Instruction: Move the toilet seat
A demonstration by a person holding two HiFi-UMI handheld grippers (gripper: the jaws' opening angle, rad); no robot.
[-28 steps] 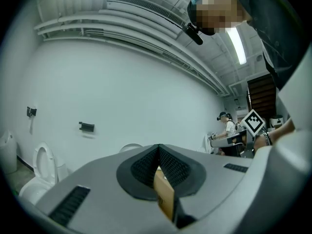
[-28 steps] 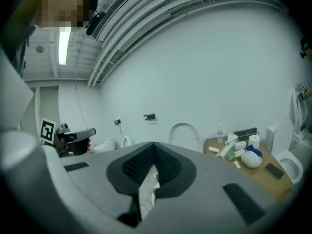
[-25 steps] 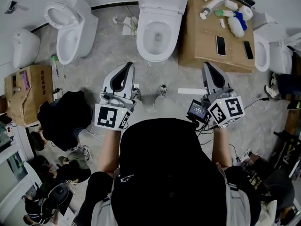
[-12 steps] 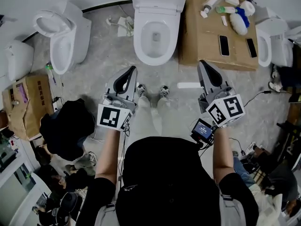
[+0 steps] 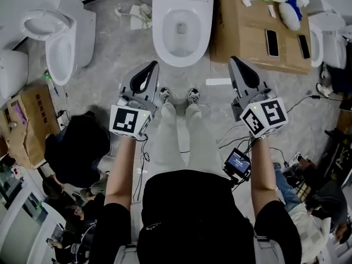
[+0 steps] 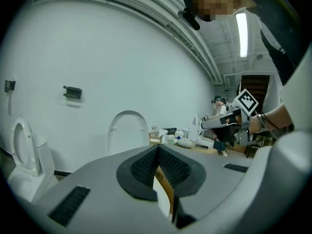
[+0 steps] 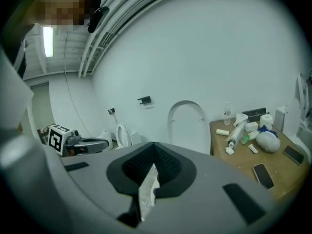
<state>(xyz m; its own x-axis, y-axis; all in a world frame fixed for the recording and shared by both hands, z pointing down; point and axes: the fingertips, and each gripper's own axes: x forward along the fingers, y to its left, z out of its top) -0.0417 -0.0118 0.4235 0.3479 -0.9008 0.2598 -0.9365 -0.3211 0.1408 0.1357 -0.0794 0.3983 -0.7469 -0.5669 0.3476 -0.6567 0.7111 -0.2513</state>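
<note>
A white toilet [image 5: 180,48] stands in front of me at the top middle of the head view, its bowl open. Its seat and lid [image 6: 127,133] stand raised against the wall, and they show as a white arch [image 7: 187,125] in the right gripper view too. My left gripper [image 5: 152,65] is shut and empty, short of the bowl's front left. Level with it, my right gripper [image 5: 234,60] is also shut and empty, short of the bowl's front right. Neither touches the toilet. Each gripper view shows the other one: right gripper [image 6: 229,121], left gripper [image 7: 73,143].
A second toilet [image 5: 58,40] with its seat up stands at the left, a third [image 5: 324,45] at the far right. A cardboard table [image 5: 247,37] right of the bowl holds phones, bottles and tubes. A cardboard box [image 5: 25,120] and people sitting on the floor are at the left.
Both grippers have sunk and stay shut. The head view has pulled back, so the toilet now sits higher in the frame and my legs and shoes show between the grippers.
</note>
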